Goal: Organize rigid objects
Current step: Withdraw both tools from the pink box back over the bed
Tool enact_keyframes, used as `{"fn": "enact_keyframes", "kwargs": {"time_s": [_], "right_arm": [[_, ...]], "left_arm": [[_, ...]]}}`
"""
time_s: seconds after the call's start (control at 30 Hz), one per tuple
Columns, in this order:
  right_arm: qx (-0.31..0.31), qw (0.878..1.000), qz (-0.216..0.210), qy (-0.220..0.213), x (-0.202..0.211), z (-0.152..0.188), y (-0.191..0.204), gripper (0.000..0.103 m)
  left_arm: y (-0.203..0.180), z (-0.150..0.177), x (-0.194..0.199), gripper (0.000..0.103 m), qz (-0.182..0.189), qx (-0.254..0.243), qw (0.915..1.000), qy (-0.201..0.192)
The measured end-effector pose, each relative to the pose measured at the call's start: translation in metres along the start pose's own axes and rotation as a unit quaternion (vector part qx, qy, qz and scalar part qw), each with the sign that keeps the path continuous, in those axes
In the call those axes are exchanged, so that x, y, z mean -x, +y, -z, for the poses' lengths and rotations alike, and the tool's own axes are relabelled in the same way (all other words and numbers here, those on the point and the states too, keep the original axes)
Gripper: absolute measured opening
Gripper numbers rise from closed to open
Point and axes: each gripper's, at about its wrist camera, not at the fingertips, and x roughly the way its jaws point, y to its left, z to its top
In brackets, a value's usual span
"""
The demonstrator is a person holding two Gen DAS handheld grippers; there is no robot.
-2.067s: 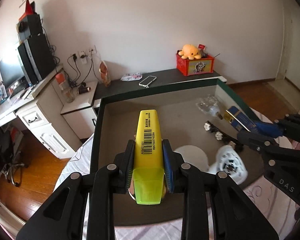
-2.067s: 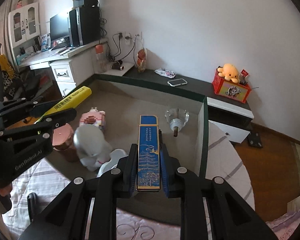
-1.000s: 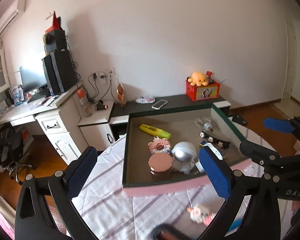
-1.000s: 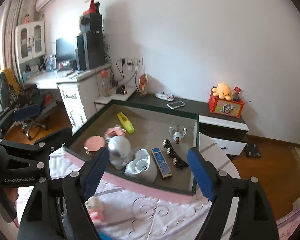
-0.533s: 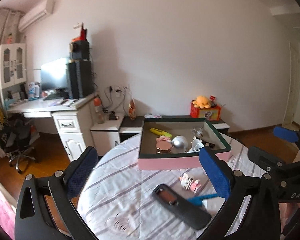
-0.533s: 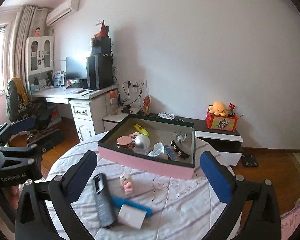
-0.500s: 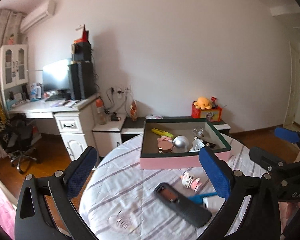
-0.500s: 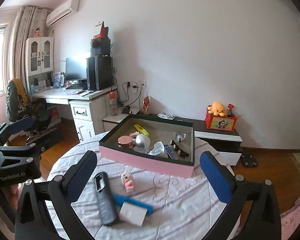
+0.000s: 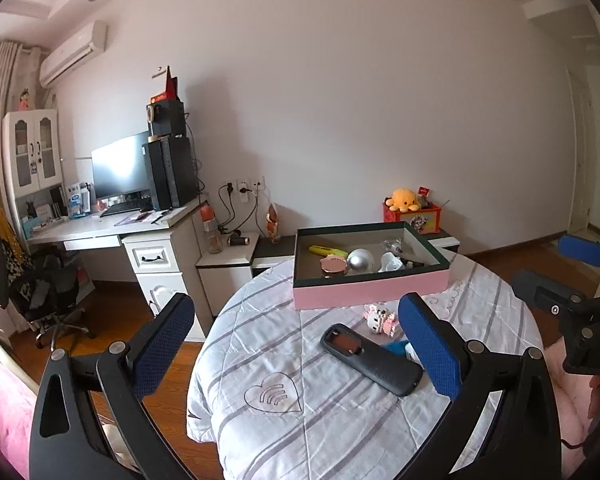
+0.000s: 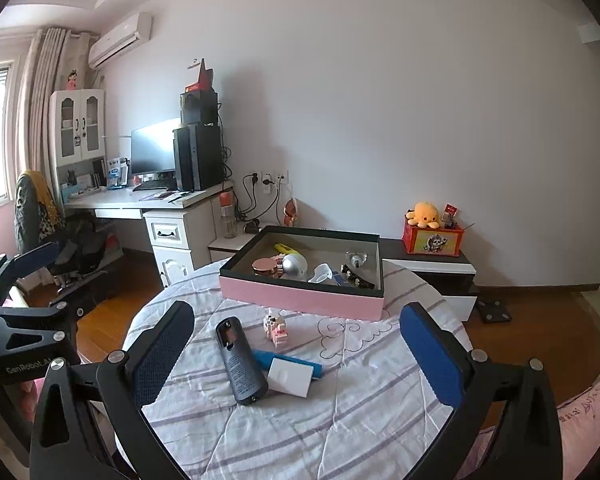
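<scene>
1. Two grippers are in view, both mine: left gripper (image 9: pixel 296 344) and right gripper (image 10: pixel 296 348), each held above the near edge of the round table (image 10: pixel 380 420), touching nothing.
2. Table edge: the striped cloth curves down at the left rim; wood floor (image 10: pixel 112 320) lies beyond it. The right rim borders a pink bedcover (image 10: pixel 588 412).
3. Open room: bare cloth lies between my fingers and the loose items, and to the right of them as far as the rim.
4. Pink box (image 10: pixel 300 294) sits at the far side of the table, dark rim up, open top. Inside: yellow highlighter (image 9: pixel 327 251), round rose-coloured lid (image 10: pixel 265 267), silver ball-shaped item (image 10: pixel 294 265), white item (image 10: pixel 321 273), blue bar (image 10: pixel 342 280), clear knob (image 10: pixel 355 259).
5. Outside the box, on the cloth: black remote-shaped item (image 10: pixel 241 360), blue tube (image 10: pixel 266 358) partly under a white card (image 10: pixel 291 376), small pink block figure (image 10: pixel 275 327) nearest the box wall.
6. Left fingers (image 9: pixel 162 344): spread wide, holding nothing.
7. Right fingers (image 10: pixel 430 356): spread wide, holding nothing.
</scene>
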Motion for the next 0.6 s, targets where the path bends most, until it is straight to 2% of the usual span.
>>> {"fn": "enact_keyframes", "kwargs": {"time_s": [0.6], "right_arm": [[0.009, 1.0, -0.002, 0.004, 0.0071, 0.0016, 0.0037, 0.103]], "left_arm": [[-0.0058, 0.0014, 0.0082, 0.103, 0.006, -0.003, 1.0, -0.001]]}}
